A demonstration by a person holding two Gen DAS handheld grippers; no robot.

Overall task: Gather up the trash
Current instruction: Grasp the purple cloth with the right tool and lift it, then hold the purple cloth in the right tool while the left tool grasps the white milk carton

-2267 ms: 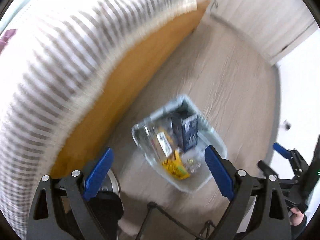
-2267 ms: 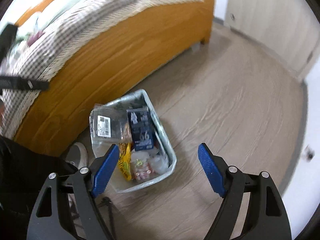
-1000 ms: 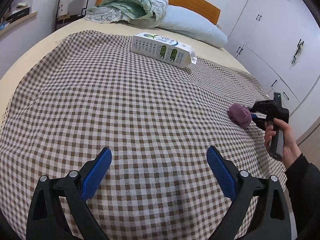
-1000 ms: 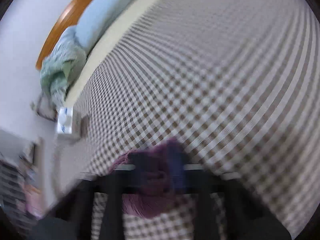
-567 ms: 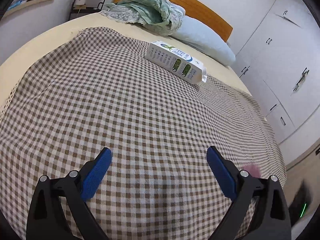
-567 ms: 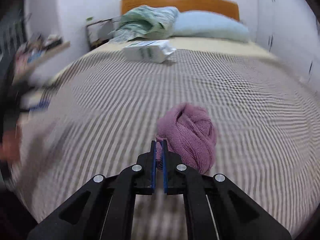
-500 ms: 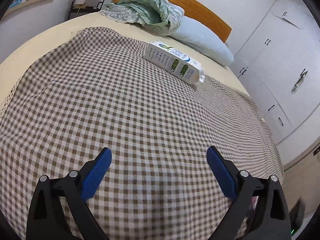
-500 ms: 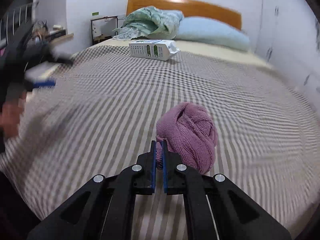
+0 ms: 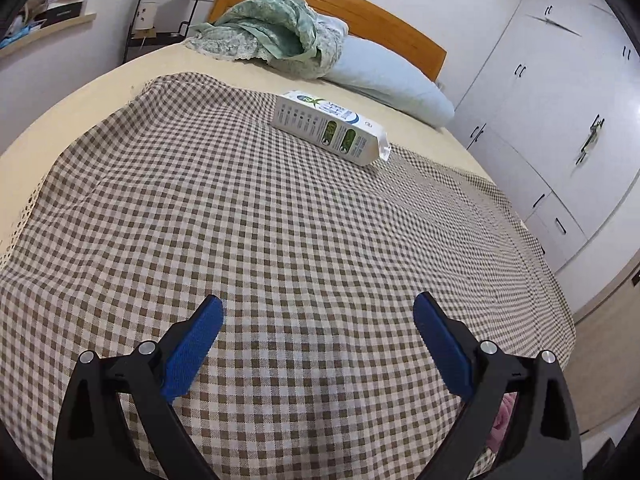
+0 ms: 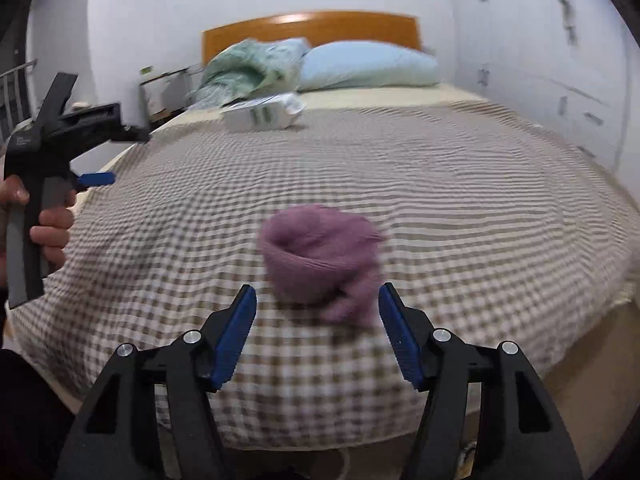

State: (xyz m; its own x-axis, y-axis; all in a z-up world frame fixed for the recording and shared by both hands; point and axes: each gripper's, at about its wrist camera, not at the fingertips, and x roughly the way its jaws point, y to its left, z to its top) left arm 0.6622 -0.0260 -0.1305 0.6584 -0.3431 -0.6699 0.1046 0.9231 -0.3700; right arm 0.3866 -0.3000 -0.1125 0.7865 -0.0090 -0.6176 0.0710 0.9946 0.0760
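Observation:
A purple rolled cloth ball point(image 10: 320, 248) lies blurred on the checked blanket point(image 10: 440, 184) near the foot of the bed. My right gripper point(image 10: 317, 296) is just behind it with its jaws opening. The ball sits ahead of the fingertips and the pads do not press it. A loose end hangs near the right finger. A white carton point(image 9: 332, 128) lies on its side far up the bed, and the right wrist view also shows this carton point(image 10: 260, 114). My left gripper point(image 9: 318, 304) hovers open over the blanket with nothing between its fingers.
A green bundled blanket point(image 9: 272, 28) and a pale blue pillow point(image 9: 388, 80) lie by the wooden headboard. White wardrobes point(image 9: 560, 100) line the right wall. A hand point(image 10: 48, 232) holds the left gripper at the bed's left side. A shelf rack point(image 9: 160, 16) stands beside the headboard.
The right gripper was shut on the purple ball and carried it across the bed; now its jaws stand apart and the ball is free. The left gripper has shifted slightly.

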